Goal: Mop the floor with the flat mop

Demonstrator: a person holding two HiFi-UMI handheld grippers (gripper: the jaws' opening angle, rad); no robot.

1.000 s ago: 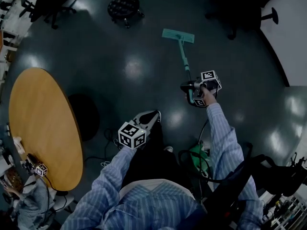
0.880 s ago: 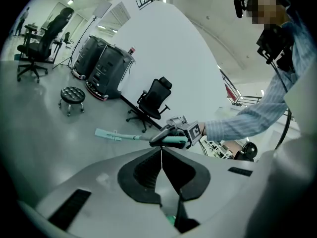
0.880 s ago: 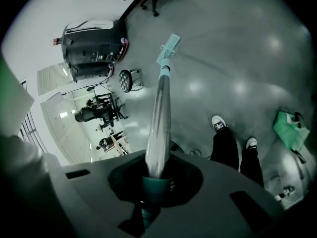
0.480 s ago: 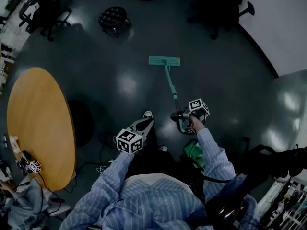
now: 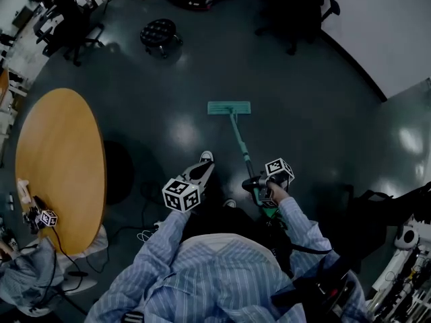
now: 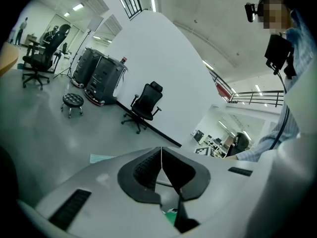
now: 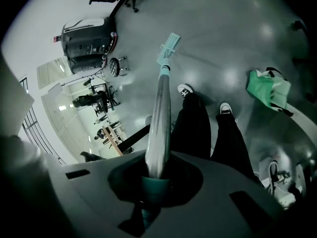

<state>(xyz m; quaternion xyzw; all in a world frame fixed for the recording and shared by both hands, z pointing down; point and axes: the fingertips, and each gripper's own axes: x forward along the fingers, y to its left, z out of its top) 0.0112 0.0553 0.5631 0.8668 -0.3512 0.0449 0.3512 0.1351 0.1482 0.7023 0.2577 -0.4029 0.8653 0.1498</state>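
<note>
We're holding the flat mop [image 5: 229,108] out ahead of us on the dark floor [image 5: 316,113]. Its teal head lies flat, well in front of our feet, and the handle [image 5: 238,137] slants back toward our right side. The right hand-held gripper [image 5: 252,182] is clamped on that handle near its upper end. In the right gripper view the silver shaft [image 7: 159,118] runs straight out from between the jaws, with the teal grip seated in the right hand-held gripper [image 7: 154,181] and the mop head [image 7: 169,47] small at the far end.

The left hand-held gripper [image 5: 199,173] hangs apart from the mop, to the left of the handle and above our left shoe [image 5: 206,157]. In the left gripper view its jaws are pressed together with nothing between them [image 6: 161,163], and a corner of the mop head [image 6: 101,158] peeks over the gripper body.

To our left stands the round wooden tabletop [image 5: 60,160], and a black stool [image 5: 159,32] sits farther off near a black office chair [image 5: 296,12]. A green bag [image 7: 270,89] rests on the floor just beside our right foot. Our two black trouser legs [image 7: 190,128] show beside the shaft.
</note>
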